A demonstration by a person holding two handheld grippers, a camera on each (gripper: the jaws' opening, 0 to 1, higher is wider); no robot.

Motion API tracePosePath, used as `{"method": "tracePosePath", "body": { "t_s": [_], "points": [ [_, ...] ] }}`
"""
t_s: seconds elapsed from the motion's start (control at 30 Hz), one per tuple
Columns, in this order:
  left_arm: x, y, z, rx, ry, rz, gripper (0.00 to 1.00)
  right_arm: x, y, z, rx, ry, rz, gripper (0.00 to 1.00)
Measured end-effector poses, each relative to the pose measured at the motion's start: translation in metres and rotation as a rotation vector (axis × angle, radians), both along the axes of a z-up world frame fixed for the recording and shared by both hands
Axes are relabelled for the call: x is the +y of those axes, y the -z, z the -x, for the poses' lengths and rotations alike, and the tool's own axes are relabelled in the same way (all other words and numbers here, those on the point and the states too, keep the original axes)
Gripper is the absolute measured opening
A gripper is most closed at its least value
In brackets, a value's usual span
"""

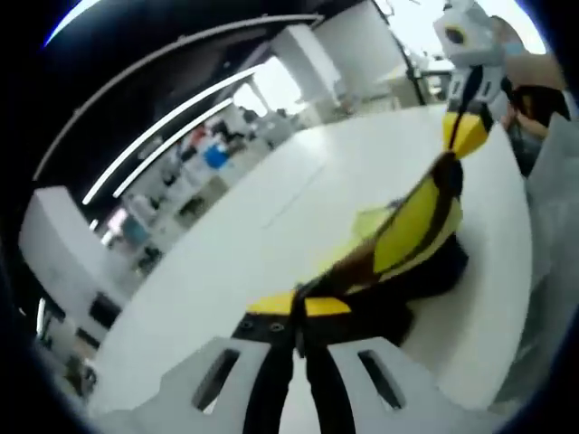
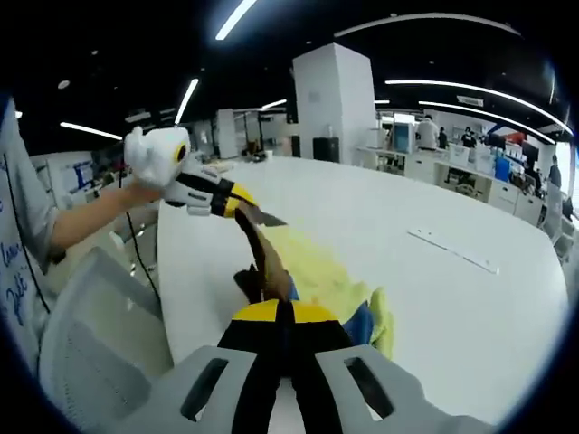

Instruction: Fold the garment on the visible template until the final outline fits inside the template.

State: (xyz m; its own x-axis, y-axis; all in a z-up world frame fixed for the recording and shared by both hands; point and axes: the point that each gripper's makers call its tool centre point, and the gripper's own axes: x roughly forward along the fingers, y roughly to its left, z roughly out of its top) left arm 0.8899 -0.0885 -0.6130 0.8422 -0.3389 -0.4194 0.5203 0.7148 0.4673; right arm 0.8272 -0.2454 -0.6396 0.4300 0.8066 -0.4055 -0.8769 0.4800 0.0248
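Note:
A yellow garment with dark brown and black parts hangs stretched between both grippers above the white table. In the left gripper view my left gripper is shut on one end of it at the bottom. My right gripper pinches the other end at the upper right. In the right gripper view the garment shows yellow with a blue patch, partly lying on the table. There my right gripper is shut on it, and my left gripper, held by a hand, grips a raised dark strip of it.
The white table reaches far to the right, with a thin pale strip lying on it. A person's arm and sleeve come in from the left. A grey chair back stands at the table's near edge. Desks and shelves line the room behind.

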Motion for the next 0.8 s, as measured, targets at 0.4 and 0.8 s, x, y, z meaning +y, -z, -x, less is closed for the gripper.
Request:
{"method": "tracePosePath", "body": {
  "t_s": [0.4,0.8],
  "points": [
    [-0.026,-0.062,-0.011,-0.103,0.015,0.019,0.00,-0.007,-0.024,0.004,-0.128,0.044,-0.050,0.02],
    [-0.023,-0.141,0.014,-0.264,0.028,0.004,0.00,-0.030,-0.126,-0.023,-0.329,0.144,-0.124,0.02]
  ]
}}
